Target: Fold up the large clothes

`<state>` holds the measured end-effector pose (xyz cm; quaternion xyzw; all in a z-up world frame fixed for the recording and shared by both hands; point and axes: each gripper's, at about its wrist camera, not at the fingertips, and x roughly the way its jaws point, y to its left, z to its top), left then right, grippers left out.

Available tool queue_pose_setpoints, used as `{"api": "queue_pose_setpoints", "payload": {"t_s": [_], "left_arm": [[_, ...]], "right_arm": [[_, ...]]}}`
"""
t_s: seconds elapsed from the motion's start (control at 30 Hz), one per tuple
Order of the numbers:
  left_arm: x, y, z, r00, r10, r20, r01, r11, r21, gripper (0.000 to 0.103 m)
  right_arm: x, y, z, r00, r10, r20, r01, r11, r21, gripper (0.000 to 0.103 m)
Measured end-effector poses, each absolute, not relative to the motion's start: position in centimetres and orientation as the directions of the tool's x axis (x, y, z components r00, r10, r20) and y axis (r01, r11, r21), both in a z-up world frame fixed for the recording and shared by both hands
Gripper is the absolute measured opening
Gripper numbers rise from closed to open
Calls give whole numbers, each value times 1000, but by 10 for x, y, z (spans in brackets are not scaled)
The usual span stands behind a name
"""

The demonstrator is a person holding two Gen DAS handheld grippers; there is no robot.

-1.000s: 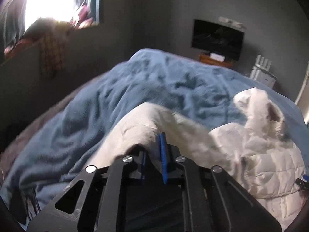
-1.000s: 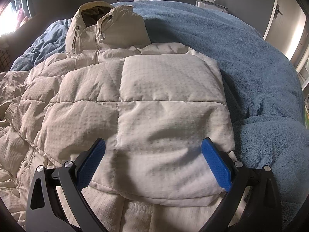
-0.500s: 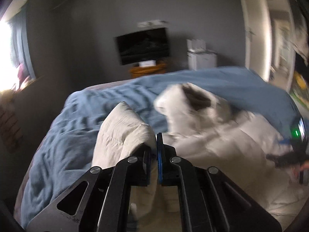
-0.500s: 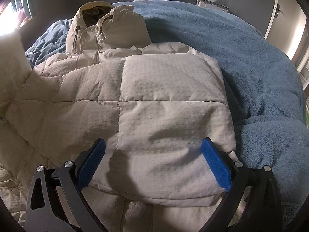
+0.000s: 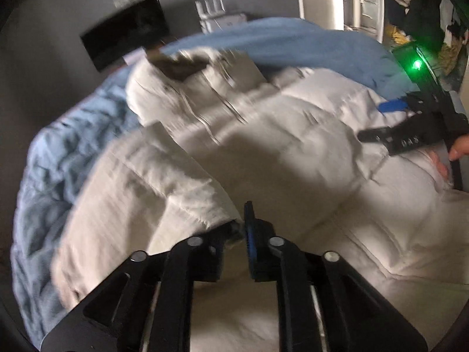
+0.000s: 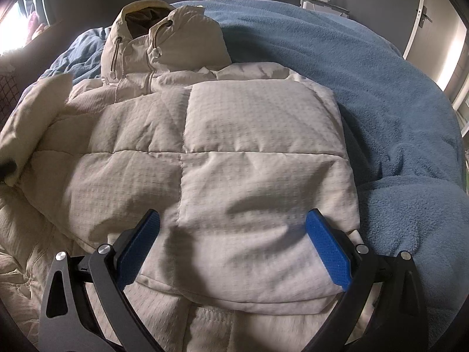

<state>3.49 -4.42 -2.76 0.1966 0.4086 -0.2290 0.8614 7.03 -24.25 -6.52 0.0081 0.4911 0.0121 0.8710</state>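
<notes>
Cream puffer jacket (image 6: 234, 152) lies front-up on the bed's blue blanket (image 6: 381, 94), hood (image 6: 158, 29) at the far end. Its right-hand sleeve (image 6: 263, 199) is already folded across the chest. The other sleeve (image 5: 164, 193) is draped over toward the middle, its cuff end right at the left tongs (image 5: 239, 228).

Risks, as I judge them:
- The left tongs' jaws are opening with the sleeve fabric between them. If the sleeve isn't resting on the body yet, the padding will likely spring it back off the side.
- Puffy fill resists creasing. The folded right sleeve could lift or slide once the right tongs come off it.
- A loose cuff could snag on the left pad (image 5: 249, 234) as it withdraws and drag the fold out of line.
- The sleeve may land crooked, overlapping the hood or bunching, so the next fold comes out lumpy.
- The left view is motion-blurred, so exact cuff placement is hard to confirm.

Tongs:
- Left: jaws only a narrow gap apart and widening. Cuff fabric sits at the gap against the left-side finger; whether the pads bear on it I can't tell through the blur.
- Right tongs (image 6: 234, 252): jaws wide apart, gripping nothing. Both blue pads (image 6: 328, 252) straddle the lower end of the folded sleeve and appear to press down into it.
</notes>
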Motion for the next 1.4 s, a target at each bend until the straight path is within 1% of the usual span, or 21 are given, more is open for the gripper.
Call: {"api": "queue_pose_setpoints", "payload": {"t_s": [0.03, 0.1, 0.17, 0.23, 0.3, 0.33, 0.4, 0.47, 0.6, 0.7, 0.8, 0.93, 1.03, 1.17, 1.3, 1.33, 1.37, 1.4], "left_arm": [[31, -45, -28, 556, -238, -797, 560, 815, 147, 32], [19, -43, -19, 586, -244, -773, 568, 804, 176, 60], [3, -38, -6, 631, -252, -733, 565, 798, 212, 77], [-7, -25, 9, 644, -277, -714, 564, 802, 198, 78], [-10, -6, 22, 649, -286, -705, 538, 827, 160, 80], [-9, 4, 28, 645, -296, -704, 528, 839, 132, 80], [-6, 28, 40, 665, -296, -686, 481, 872, 91, 82], [1, 52, 48, 702, -255, -665, 402, 912, 76, 86], [27, 113, 40, 710, -182, -681, 201, 978, -52, 86], [38, 142, 24, 699, -71, -712, 70, 997, -31, 84], [44, 167, 12, 678, -75, -732, 1, 995, -102, 84], [45, 183, 7, 673, -81, -735, -40, 989, -145, 84], [46, 183, 0, 664, -67, -745, -47, 990, -131, 82], [54, 180, -9, 646, -66, -760, -40, 992, -120, 79], [56, 180, -12, 644, -72, -762, -31, 992, -120, 79], [56, 180, -12, 643, -73, -762, -29, 992, -120, 79], [56, 180, -12, 644, -74, -762, -28, 992, -120, 79], [56, 180, -12, 645, -74, -761, -27, 993, -119, 79]], "right_arm": [[70, -242, -65, 519, 29, -854, -13, 1000, 25, 95], [68, -241, -58, 531, 18, -847, -12, 1000, 14, 95], [61, -237, -38, 572, 2, -821, -21, 1000, -12, 95], [57, -232, -19, 599, 21, -800, -30, 1000, 4, 95], [57, -225, 4, 610, 123, -783, -56, 992, 112, 95], [58, -221, 12, 612, 152, -776, -70, 988, 138, 95], [59, -198, 32, 619, 195, -761, -134, 981, 143, 95], [60, -169, 48, 620, 226, -752, -220, 969, 109, 95], [64, -109, 62, 571, 292, -767, -366, 927, 80, 95], [69, -59, 66, 508, 364, -781, -463, 880, 109, 95], [69, -19, 65, 475, 404, -782, -529, 841, 113, 95], [65, 36, 50, 468, 392, -792, -629, 777, 13, 95], [62, 65, 25, 446, 373, -814, -677, 735, -35, 95], [62, 84, 0, 450, 335, -828, -695, 714, -88, 95], [61, 92, -20, 470, 292, -833, -696, 703, -147, 95], [59, 94, -25, 485, 272, -831, -696, 695, -179, 94], [58, 96, -29, 502, 253, -827, -693, 689, -210, 92], [57, 96, -31, 524, 235, -819, -687, 685, -243, 82]]}}
